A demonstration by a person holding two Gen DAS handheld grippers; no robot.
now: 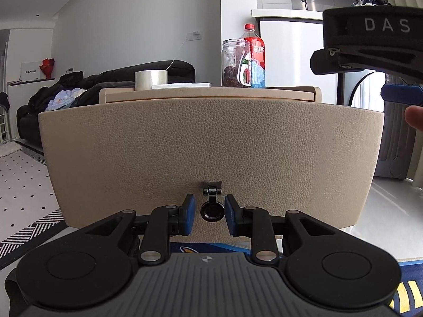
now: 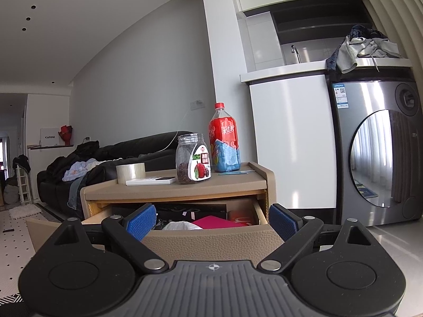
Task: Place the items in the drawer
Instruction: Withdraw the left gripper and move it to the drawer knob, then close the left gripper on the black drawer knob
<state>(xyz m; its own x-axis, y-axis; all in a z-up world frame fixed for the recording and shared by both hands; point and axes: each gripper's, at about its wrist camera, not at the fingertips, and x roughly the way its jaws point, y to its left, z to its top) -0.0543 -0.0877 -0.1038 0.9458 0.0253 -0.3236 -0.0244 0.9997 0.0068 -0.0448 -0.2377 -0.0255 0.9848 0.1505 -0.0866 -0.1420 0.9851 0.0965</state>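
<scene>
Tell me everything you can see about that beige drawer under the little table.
The drawer is pulled open beneath the tabletop. Its wide front panel looks like pebbled beige leather, slightly curved, with a small black ring pull hanging low at its centre. The left gripper brackets that ring, blue pads either side, not visibly touching. The inside walls look like pale wood. Inside lie a pink flat item, something white and something dark.

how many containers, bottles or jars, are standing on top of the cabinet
2. The clear jar with dark contents stands mid-top; the red-capped bottle stands just right of it, slightly behind. Nothing seems hidden behind them.
</scene>
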